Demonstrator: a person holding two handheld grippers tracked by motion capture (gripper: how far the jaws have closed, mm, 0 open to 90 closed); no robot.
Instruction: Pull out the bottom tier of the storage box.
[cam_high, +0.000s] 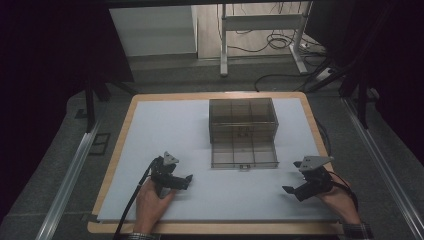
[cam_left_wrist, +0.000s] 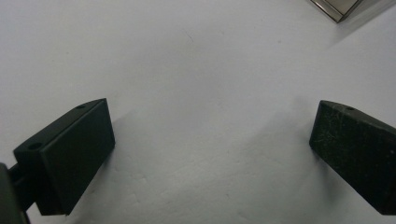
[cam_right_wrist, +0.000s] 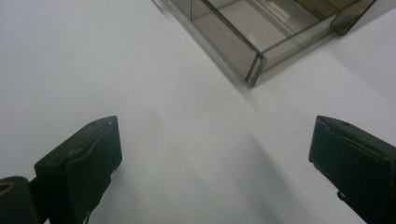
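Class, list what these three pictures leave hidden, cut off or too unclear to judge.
- Box contents: high view, tinted walls and small size hide them.
- Drawer: right gripper view, cut off by the top edge.
- Box corner: left gripper view, the rest lies beyond the top edge.
- Room's sides: high view, too dark.

One bench (cam_high: 120, 150), one white mat (cam_high: 165, 135), one smoked clear box (cam_high: 243, 117) with one drawer (cam_high: 244, 156) pulled out; two tongs, left (cam_high: 188, 178) and right (cam_high: 288, 190), two hands (cam_high: 150, 202).
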